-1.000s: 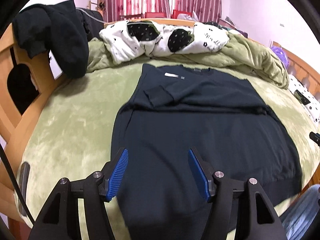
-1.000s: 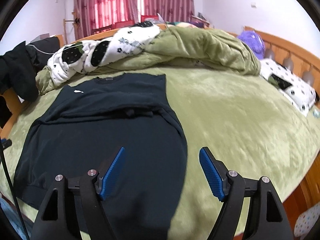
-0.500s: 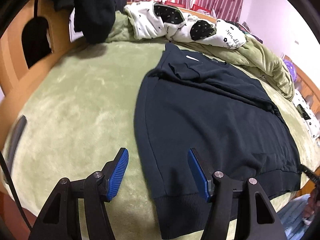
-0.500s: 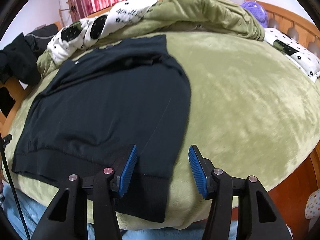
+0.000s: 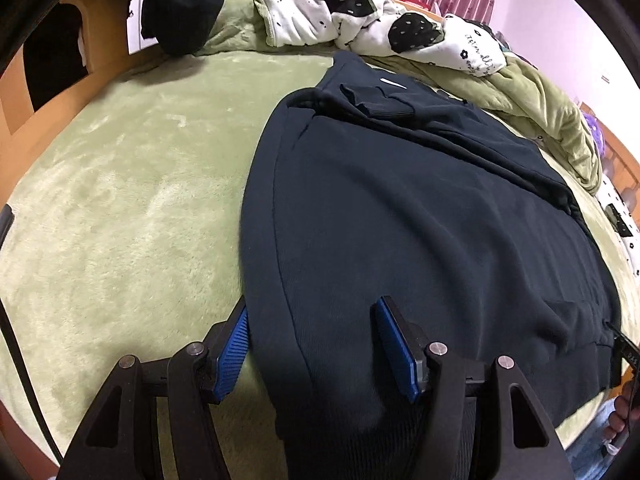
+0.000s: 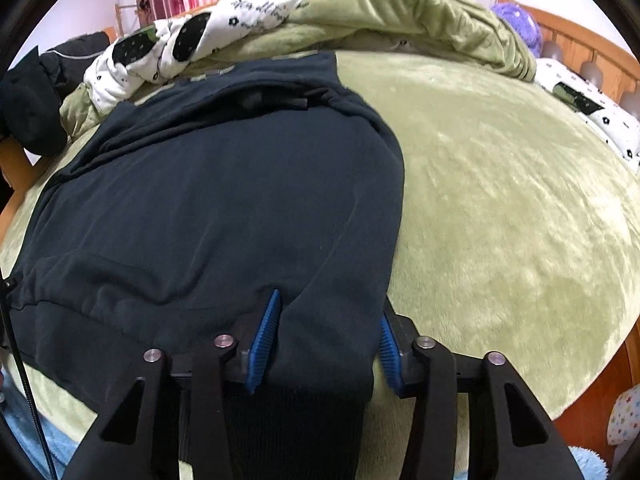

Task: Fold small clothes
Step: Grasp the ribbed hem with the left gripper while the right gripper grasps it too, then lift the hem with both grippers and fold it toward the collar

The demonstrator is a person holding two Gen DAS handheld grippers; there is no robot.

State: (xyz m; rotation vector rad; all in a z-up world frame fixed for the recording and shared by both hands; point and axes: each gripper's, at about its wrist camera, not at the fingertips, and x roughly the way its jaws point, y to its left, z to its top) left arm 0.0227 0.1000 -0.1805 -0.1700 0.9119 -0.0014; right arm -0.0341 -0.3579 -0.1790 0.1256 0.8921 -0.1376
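- A dark shirt (image 5: pixel 420 216) lies flat on a green bed (image 5: pixel 120 220). Its sleeves are folded in across the chest.
- In the left view the shirt fills the picture from the middle out to 3 o'clock. Its neck points to 12 o'clock and its bottom band is down at 6 o'clock.
- The left gripper (image 5: pixel 316 340) sits over the shirt's bottom corner at 6 o'clock. Its blue pads stand apart. One pad is at the shirt's side edge, and the other is over the cloth. The corner lies between them, but I cannot tell if they squeeze it.
- The right gripper (image 6: pixel 326 338) is at the shirt's other bottom corner, at 6 o'clock in its view. Its jaws have just been closing. The corner is bunched up between the two blue pads, and both pads touch the cloth.
- A white blanket (image 6: pixel 192 40) with black spots lies past the shirt's neck, near 11 o'clock in the right view. A green quilt (image 6: pixel 400 12) is heaped beside it at 12 o'clock.
- Dark clothes (image 5: pixel 180 4) hang over the wooden bed end at 11 o'clock in the left view.
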